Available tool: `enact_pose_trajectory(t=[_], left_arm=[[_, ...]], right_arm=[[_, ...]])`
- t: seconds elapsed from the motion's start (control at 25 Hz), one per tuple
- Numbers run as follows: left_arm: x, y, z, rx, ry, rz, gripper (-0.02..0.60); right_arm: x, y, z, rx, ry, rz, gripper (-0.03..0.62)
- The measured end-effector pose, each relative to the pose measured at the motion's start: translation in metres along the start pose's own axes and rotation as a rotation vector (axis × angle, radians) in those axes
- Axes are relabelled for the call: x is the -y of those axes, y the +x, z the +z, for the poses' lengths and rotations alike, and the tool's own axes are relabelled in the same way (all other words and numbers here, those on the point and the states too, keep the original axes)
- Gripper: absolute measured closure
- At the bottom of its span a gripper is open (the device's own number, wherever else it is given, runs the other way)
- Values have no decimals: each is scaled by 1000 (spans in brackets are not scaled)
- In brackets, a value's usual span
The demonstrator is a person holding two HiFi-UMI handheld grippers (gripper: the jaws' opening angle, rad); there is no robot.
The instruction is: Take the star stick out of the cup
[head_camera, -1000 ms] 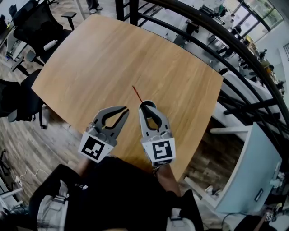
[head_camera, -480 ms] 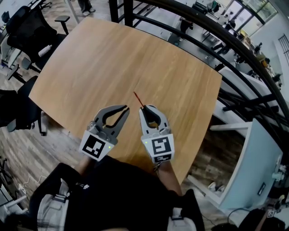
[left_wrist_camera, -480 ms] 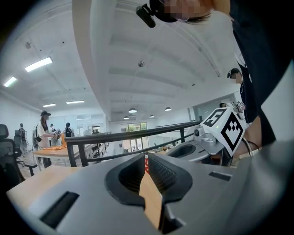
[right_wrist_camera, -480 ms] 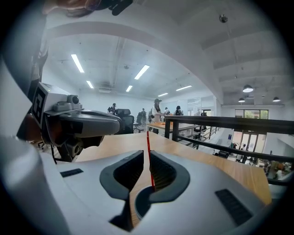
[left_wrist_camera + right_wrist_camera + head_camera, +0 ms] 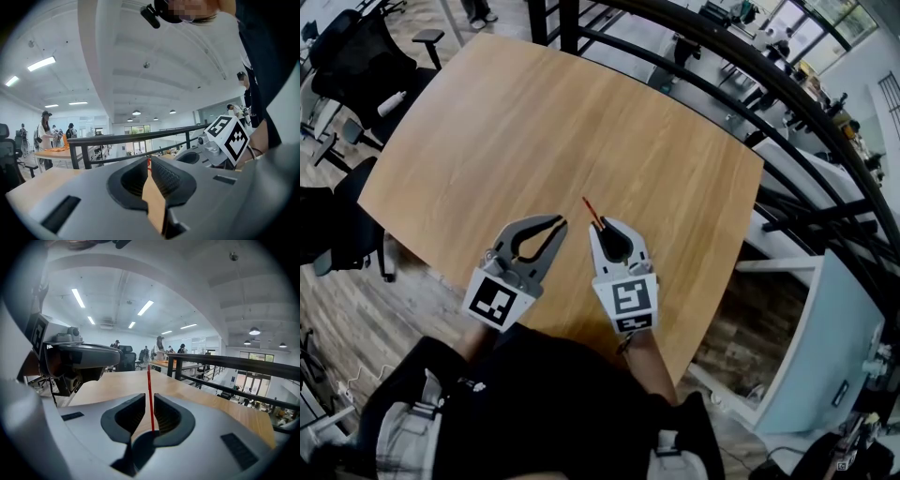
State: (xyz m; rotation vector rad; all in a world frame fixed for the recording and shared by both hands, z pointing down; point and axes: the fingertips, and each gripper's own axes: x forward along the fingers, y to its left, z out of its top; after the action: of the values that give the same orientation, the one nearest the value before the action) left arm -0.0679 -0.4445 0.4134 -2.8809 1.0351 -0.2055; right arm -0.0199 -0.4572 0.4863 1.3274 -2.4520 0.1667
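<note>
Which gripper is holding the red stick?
The right gripper: its jaws are shut on the red stick, which pokes out past them. The left gripper has nothing between its jaws.

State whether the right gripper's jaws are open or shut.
Shut: the right gripper pinches the thin red stick, upright, between its jaws.

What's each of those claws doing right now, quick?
Left gripper: closed, nothing between its jaws.
Right gripper: closed on the thin red stick.
</note>
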Motion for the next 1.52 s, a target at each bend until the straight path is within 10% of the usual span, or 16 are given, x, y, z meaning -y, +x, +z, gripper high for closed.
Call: enact_pose_trajectory(t=[1.52], left_arm=[[14,-1,11,54,0,-48,549]], right_arm=[[16,-27,22,67,-15,-135,566]])
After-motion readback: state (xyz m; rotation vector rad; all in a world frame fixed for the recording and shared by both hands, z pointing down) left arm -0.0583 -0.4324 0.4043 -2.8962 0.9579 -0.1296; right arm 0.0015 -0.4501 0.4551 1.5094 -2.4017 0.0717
